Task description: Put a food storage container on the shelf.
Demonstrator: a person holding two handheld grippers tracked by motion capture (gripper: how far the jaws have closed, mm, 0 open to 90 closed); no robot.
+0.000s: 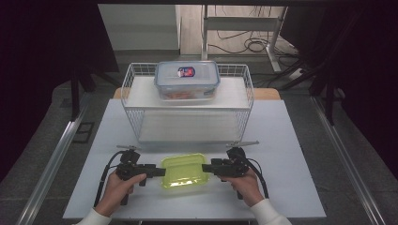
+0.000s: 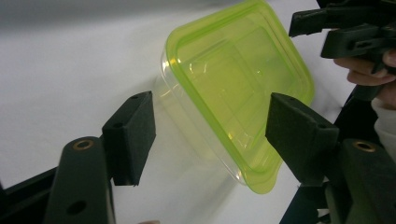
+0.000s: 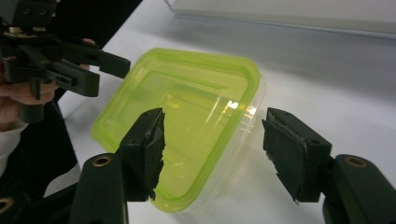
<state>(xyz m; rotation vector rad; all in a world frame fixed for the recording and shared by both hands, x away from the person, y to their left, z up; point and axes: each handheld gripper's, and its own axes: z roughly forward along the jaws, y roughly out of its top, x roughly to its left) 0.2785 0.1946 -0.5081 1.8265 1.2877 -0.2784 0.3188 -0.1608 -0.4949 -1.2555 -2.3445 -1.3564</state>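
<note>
The green-lidded box [image 1: 184, 170] sits on the surface [image 1: 291, 187], in front of the wire rack [image 1: 187, 101]. Left gripper [image 1: 160, 171] and right gripper [image 1: 207, 168] flank its ends, jaws apart, likely to lift it level.

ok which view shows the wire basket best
The high view: the whole white wire basket shows, with a lidded container on its shelf. The right gripper view catches a strip of its base; the left gripper view looks elsewhere.

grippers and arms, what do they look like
Both the left gripper and the right gripper are black, pistol-like handheld tools. Their fingers end in blocky black pads with brass-coloured pivot rivets. A black cable trails from each. The person wears white sleeves.
</note>
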